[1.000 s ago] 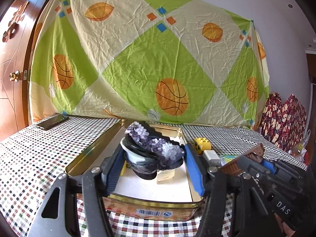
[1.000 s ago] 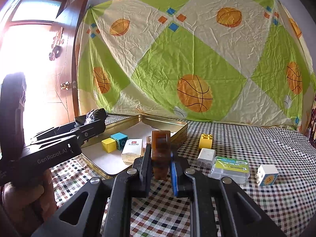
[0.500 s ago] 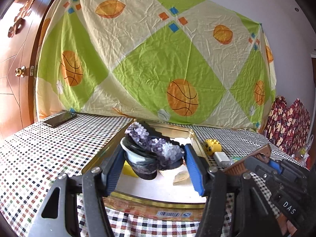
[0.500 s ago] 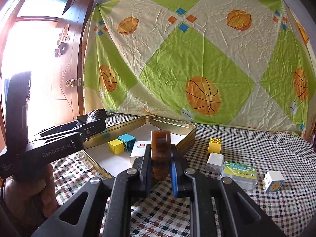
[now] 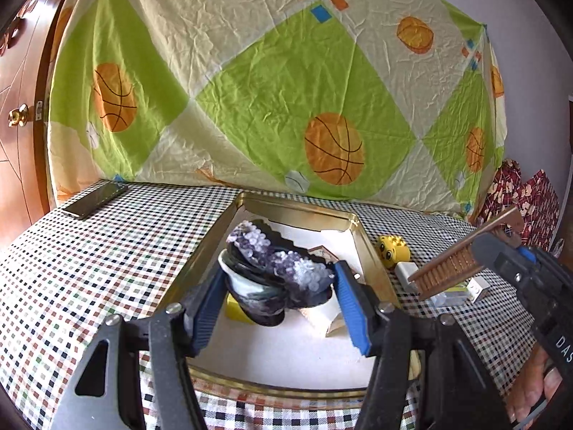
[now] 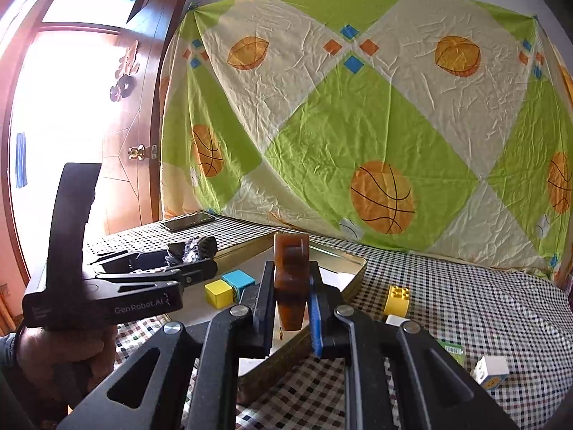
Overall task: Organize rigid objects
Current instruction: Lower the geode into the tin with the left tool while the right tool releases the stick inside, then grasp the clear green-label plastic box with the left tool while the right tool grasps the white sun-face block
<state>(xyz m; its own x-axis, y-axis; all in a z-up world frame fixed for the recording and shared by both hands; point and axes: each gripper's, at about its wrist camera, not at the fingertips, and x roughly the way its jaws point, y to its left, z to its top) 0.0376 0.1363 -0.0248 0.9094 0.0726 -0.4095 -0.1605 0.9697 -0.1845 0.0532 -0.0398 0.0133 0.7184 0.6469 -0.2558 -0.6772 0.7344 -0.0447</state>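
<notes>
Two grippers are at work over a checked tablecloth [image 5: 107, 268], each holding something above or near a shallow gold tin [image 5: 297, 211].

From the left wrist, the left gripper [image 5: 277, 301] has its blue pads part-way apart and pressed on either side of a purple crystal rock [image 5: 275, 268], a lumpy geode that hangs over the tin's white floor. A yellow cube [image 5: 234, 310] peeps out beneath it inside the tin. Just outside the tin's right wall sit a yellow toy brick [image 5: 392, 251] and a white block [image 5: 406, 272]. A phone [image 5: 95, 200] lies well apart at the far left. The right gripper [image 5: 501, 251] reaches in from the right edge with a brown brush [image 5: 462, 254].

From the right wrist, the right gripper [image 6: 292, 308] is clamped tight on that brush [image 6: 290, 279], held upright over the tin's near edge [image 6: 286, 354]. In the tin lie the yellow cube [image 6: 218, 294] and a blue cube [image 6: 239, 279], touching. The left gripper [image 6: 189, 258] shows at left; what glitters in it is probably the rock.
</notes>
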